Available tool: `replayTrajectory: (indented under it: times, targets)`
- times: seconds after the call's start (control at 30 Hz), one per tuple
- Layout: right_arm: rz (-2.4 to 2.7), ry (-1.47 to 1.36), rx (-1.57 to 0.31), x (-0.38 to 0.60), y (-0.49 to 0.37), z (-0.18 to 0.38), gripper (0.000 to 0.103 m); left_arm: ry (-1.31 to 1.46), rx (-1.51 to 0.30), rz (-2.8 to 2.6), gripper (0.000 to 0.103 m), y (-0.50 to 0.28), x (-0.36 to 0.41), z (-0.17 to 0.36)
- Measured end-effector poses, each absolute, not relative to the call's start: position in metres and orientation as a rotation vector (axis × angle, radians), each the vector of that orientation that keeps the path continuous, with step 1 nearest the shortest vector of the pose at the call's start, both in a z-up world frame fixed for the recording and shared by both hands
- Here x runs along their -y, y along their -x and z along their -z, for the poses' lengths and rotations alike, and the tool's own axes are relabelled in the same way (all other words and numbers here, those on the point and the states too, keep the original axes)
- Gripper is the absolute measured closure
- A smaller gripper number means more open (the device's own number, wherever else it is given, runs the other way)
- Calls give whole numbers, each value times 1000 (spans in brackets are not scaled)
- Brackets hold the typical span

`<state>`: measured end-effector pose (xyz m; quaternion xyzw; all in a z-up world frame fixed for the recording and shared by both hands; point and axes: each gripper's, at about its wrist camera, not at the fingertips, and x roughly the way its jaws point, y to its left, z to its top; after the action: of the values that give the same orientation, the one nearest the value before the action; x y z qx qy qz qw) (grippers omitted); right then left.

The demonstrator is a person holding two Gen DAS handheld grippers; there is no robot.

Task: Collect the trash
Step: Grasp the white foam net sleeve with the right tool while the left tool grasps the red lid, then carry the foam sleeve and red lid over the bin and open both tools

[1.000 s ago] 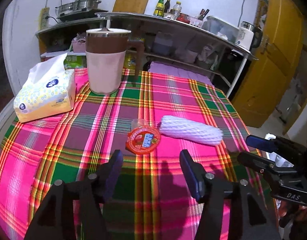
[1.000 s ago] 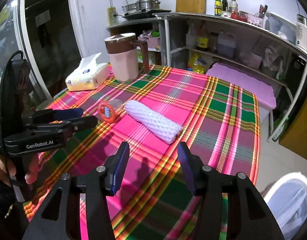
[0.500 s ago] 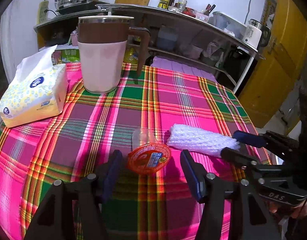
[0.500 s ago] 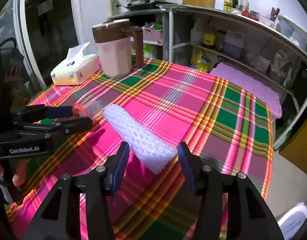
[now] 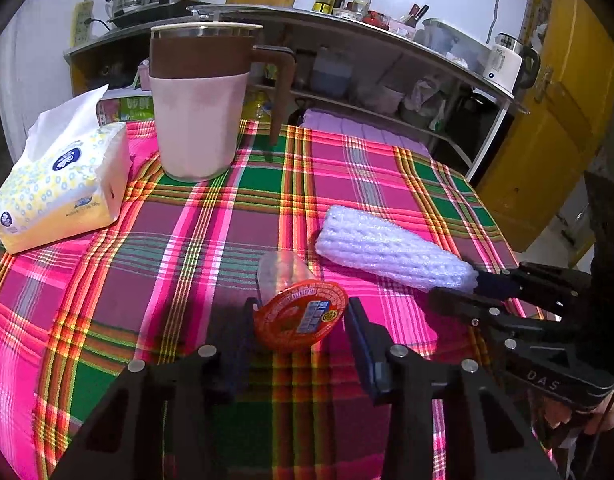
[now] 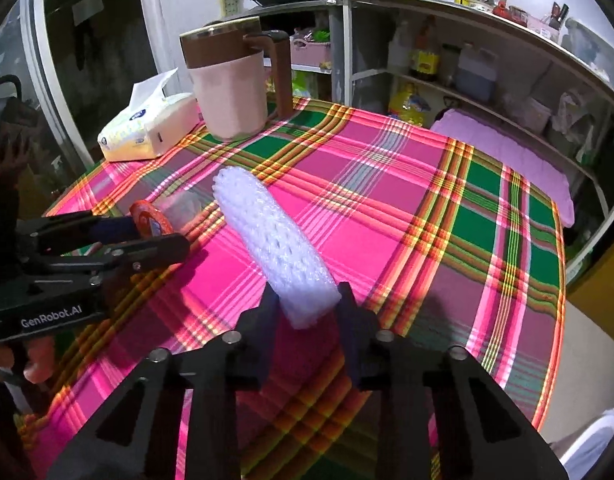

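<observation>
A clear plastic cup with an orange foil lid [image 5: 299, 312] lies on its side on the plaid tablecloth [image 5: 187, 240]. My left gripper [image 5: 301, 320] is open with its fingers on either side of the lid. A white foam net sleeve [image 5: 391, 250] lies to the right of the cup. My right gripper [image 6: 305, 304] is open and its fingers flank the sleeve's near end [image 6: 303, 300]. The cup also shows in the right wrist view [image 6: 155, 218], between the left gripper's fingers.
A pink and brown jug [image 5: 201, 104] and a tissue pack [image 5: 59, 180] stand at the table's far left. Shelves with bottles and pots [image 5: 347, 0] run behind. A white bin [image 6: 591, 440] sits on the floor at the right.
Both grippers moved forward. The left one now has the cup's lid between its fingers, and the right one has the foam sleeve's end between its fingers.
</observation>
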<state>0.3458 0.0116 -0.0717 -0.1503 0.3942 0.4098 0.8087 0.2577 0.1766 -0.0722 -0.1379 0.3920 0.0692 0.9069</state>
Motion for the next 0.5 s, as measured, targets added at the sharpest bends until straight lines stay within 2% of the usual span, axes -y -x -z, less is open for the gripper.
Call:
replayTrajectory:
  times: [0.5]
  targets:
    - [-835,222,-826,22,-307,50,80,288,-749,-99,60,-212,-152,45]
